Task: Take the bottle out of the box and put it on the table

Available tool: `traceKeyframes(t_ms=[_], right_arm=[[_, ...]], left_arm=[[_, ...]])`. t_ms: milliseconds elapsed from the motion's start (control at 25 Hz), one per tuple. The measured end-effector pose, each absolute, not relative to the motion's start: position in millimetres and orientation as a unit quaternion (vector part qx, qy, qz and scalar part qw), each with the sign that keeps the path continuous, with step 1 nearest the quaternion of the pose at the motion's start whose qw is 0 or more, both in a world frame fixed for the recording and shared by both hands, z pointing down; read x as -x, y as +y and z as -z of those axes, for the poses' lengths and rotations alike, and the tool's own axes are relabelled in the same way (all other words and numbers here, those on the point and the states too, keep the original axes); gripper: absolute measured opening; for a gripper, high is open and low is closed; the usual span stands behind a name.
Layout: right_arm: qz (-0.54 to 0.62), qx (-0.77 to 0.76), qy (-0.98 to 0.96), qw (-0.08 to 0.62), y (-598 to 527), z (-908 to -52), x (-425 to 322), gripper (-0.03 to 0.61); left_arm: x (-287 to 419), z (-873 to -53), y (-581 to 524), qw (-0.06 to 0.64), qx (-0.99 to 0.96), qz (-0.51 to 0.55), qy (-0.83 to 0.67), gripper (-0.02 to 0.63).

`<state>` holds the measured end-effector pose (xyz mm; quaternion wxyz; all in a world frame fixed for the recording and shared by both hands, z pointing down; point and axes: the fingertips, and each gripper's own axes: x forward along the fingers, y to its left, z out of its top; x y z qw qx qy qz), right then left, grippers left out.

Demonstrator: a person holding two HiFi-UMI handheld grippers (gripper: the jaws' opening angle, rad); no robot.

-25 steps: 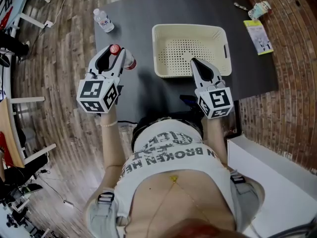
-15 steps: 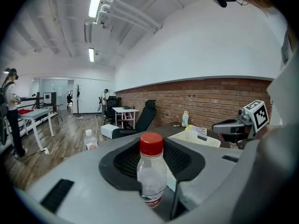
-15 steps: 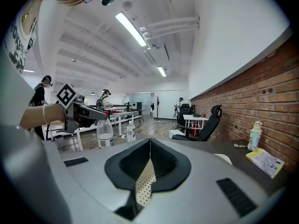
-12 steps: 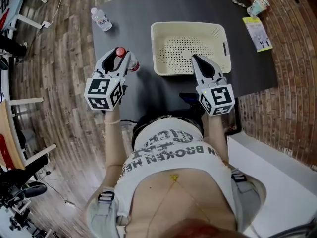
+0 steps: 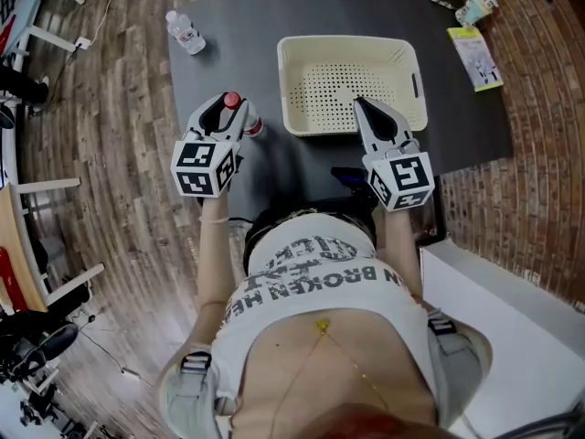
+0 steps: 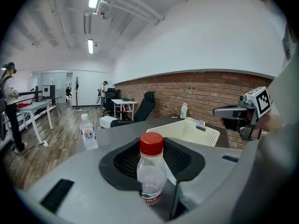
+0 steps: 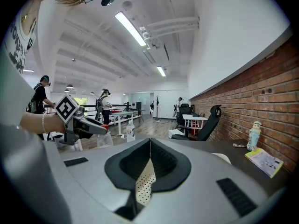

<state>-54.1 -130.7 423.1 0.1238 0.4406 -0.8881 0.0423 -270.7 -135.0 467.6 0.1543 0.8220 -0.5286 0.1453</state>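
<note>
A clear plastic bottle (image 6: 151, 171) with a red cap (image 5: 232, 101) stands upright between the jaws of my left gripper (image 5: 234, 117), which is shut on its body. In the head view it hangs over the near left part of the dark table (image 5: 265, 26), left of the cream perforated box (image 5: 347, 44). I cannot tell whether its base touches the tabletop. The box looks empty. My right gripper (image 5: 364, 110) is shut with nothing in it, its tip over the box's near rim.
A second water bottle (image 5: 186, 33) with a white cap stands at the table's far left corner. A small figurine bottle (image 5: 477, 12) and a yellow booklet (image 5: 475, 60) lie at the far right. Wooden floor lies left of the table.
My left gripper has come down with the bottle and shifted right, toward the box. The right gripper and the box have not moved.
</note>
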Motion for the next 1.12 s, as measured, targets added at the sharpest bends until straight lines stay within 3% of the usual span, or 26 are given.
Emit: traceKeyframes(t_ms=[480, 1120], right_arm=[[-0.046, -0.437, -0.889, 0.128, -130, -428, 57, 0.009], [-0.060, -0.423, -0.895, 0.129, -127, -437, 65, 0.008]], left_arm=[[266, -499, -129, 0.171, -0.818, -0.157, -0.526, 0.153], [259, -500, -110, 0.138, -0.826, -0.126, -0.532, 0.153]])
